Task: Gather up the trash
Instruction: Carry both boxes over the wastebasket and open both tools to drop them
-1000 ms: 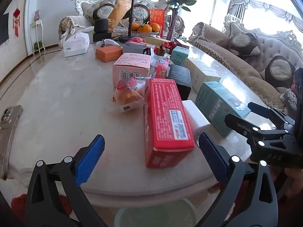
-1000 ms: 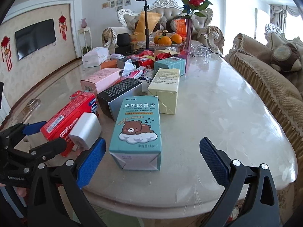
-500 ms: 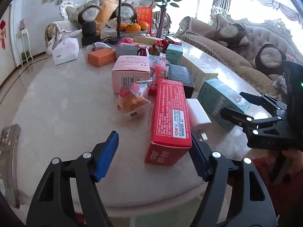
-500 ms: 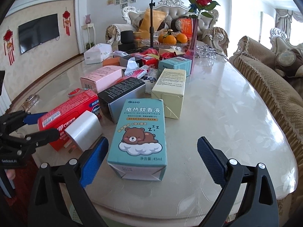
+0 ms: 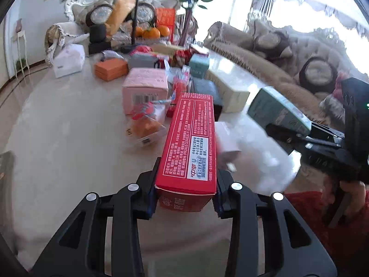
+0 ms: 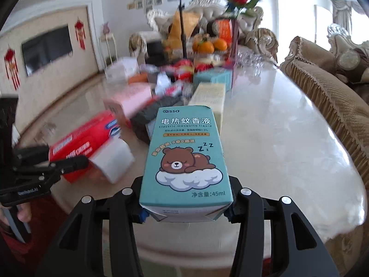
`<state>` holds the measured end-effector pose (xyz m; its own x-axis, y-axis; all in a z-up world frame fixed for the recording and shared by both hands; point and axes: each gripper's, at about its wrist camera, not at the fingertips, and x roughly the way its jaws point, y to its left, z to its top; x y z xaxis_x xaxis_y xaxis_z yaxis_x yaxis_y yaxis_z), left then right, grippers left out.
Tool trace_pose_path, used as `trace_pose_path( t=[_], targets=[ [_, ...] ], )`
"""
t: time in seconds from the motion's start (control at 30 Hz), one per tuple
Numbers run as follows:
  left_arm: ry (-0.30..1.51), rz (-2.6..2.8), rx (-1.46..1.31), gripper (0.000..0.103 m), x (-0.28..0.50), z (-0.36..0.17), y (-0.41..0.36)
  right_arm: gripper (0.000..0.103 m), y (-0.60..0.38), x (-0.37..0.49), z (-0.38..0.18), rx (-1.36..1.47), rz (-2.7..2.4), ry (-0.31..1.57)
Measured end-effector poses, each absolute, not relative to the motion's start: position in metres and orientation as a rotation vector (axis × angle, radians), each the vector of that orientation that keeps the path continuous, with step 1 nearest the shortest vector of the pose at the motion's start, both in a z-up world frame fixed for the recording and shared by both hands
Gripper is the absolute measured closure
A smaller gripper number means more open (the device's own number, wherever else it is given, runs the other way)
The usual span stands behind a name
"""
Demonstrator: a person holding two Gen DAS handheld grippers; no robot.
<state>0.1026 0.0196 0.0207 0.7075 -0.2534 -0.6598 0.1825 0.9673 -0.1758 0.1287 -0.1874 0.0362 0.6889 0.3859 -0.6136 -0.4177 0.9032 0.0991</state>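
Red box [image 5: 189,143] x1: left gripper [image 5: 184,194] just clamped | teal box [image 6: 184,157] x1: right gripper [image 6: 185,207] just clamped

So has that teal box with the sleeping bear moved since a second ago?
Yes. The teal box has tipped up off the marble table, its near end now clamped in the right gripper, whose jaws have just been closing.

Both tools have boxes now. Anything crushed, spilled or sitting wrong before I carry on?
Nothing spilled. The teal mosquito liquid box in the right tool looks slightly crumpled at its bottom flap, between the pads. The red box in the left tool looks intact. The white box beside it lies tilted.
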Motion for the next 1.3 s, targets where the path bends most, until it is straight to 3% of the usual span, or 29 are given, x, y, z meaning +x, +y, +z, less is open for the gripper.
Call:
trace_pose_path(
  t=[0.17,0.3,0.6,0.8,0.87,0.9,0.93,1.0,1.2,1.3],
  targets=[
    [0.657,-0.298,-0.083,0.066,0.023,0.063,0.029,0.057,-0.202,0.07,0.069,0.018,0.54,0.628],
    [0.724,-0.429,-0.072,0.066,-0.031,0.06,0.017,0.057,-0.198,0.015,0.058,0.061,0.624,0.711],
    [1.302,-0.412,-0.047,0.066,-0.028,-0.139,-0.018,0.057,-0.16,-0.017,-0.111,0.088,0.523,1.248],
    [1.406,-0.387,0.013,0.065,-0.008,-0.186,-0.024,0.057,-0.142,0.002,-0.151,-0.002,0.49,1.334],
    [1.427,-0.376,-0.011,0.055,-0.003,-0.197,-0.023,0.057,-0.138,0.009,-0.163,-0.002,0.477,1.352],
    [1.443,-0.357,-0.016,0.033,-0.001,-0.202,-0.021,0.055,-0.137,0.011,-0.17,-0.004,0.467,1.373],
    [1.448,-0.318,-0.011,0.023,-0.004,-0.205,-0.019,0.05,-0.138,0.006,-0.174,-0.014,0.46,1.385],
    [1.453,-0.313,-0.065,0.023,-0.006,-0.208,-0.011,0.038,-0.134,0.004,-0.175,-0.024,0.446,1.392],
    [1.395,-0.275,-0.16,0.015,0.003,-0.204,0.007,0.037,-0.147,0.007,-0.169,0.003,0.4,1.378],
    [1.344,-0.302,-0.042,0.015,-0.012,-0.172,0.003,0.037,-0.153,0.004,-0.145,0.026,0.417,1.324]
  ],
)
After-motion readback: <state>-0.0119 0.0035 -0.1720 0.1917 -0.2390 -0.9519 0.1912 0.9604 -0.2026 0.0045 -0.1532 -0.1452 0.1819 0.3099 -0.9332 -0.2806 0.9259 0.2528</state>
